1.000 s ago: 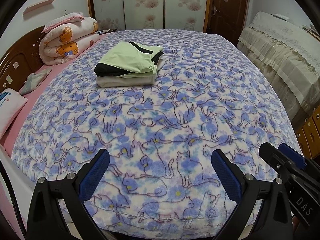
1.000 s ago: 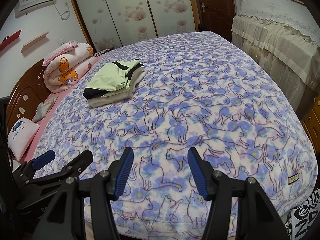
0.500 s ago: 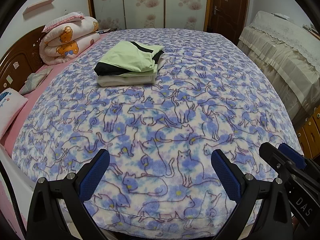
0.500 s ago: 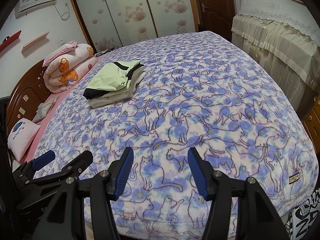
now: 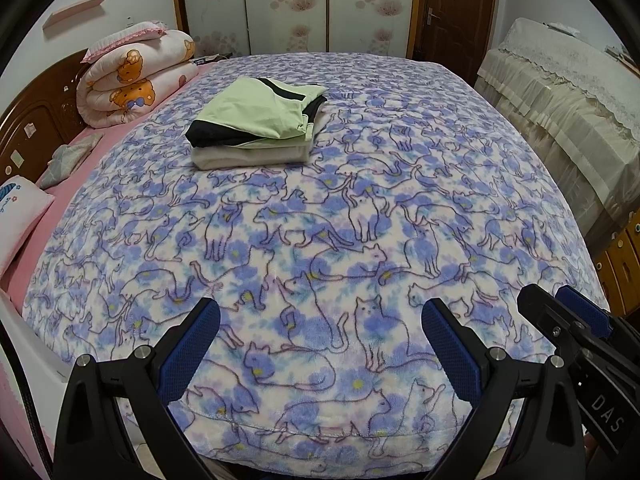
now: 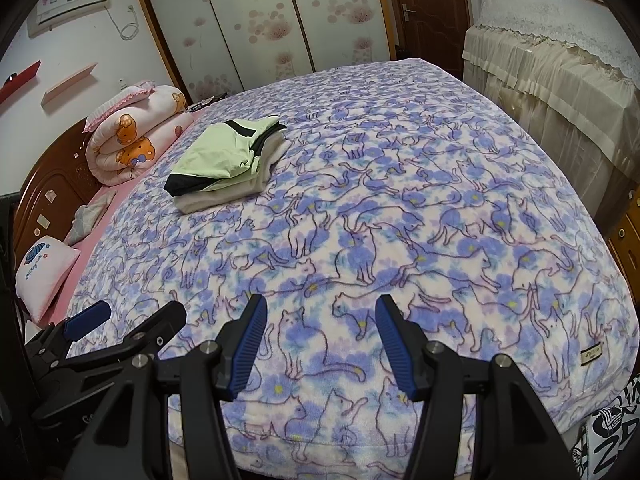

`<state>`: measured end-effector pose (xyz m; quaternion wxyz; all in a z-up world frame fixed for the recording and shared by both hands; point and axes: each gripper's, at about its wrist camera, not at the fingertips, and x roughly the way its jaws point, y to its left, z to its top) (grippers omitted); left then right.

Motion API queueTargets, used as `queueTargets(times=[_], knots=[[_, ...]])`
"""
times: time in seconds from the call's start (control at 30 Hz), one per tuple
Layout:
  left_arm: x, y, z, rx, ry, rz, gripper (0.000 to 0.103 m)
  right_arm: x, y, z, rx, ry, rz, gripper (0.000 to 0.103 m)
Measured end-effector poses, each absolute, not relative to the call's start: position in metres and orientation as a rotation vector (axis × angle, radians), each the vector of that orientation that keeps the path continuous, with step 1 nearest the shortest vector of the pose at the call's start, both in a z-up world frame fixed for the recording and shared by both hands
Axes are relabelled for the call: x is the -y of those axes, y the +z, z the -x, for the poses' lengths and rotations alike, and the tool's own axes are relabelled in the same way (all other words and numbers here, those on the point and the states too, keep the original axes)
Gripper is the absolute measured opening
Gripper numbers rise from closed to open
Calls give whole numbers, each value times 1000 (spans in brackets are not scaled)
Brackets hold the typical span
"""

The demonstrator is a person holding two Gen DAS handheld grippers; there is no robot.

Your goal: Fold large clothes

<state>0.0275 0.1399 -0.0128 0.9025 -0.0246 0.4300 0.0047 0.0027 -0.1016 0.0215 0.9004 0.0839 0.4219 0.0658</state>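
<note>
Left wrist view: left tongs (image 5: 320, 344) at the bottom of the frame, jaws spread wide, nothing between them, over the near edge of the bed (image 5: 400, 208) with its cat-print blanket. Folded clothes (image 5: 256, 124), a green-and-black piece on top of a cream one, lie stacked in the upper centre-left, well apart from the tongs. Rolled bear-print quilt (image 5: 136, 80) sits in the upper left beside the wooden headboard (image 5: 36, 120); pink pillow (image 5: 20, 212) at the left edge. Right tongs (image 5: 568, 316) show at the lower right. Covered furniture (image 5: 560, 92) fills the right side.

Right wrist view: right tongs (image 6: 320, 344) at bottom centre, jaws moderately apart, empty, above the near blanket edge. Left tongs (image 6: 120, 320) enter from the lower left. Folded clothes (image 6: 228, 160) lie in the upper left-centre; open blanket stands between them and both tongs. Quilt (image 6: 132, 136) and pillow (image 6: 44, 268) on the left; wardrobe doors (image 6: 280, 20) across the top.
</note>
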Motion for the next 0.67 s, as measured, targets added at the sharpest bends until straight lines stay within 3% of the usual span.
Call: queueTargets(times=[0.67], knots=[[-144,-17,-23,-917,0,47,96,99,21,0,-878,134,-180,57]])
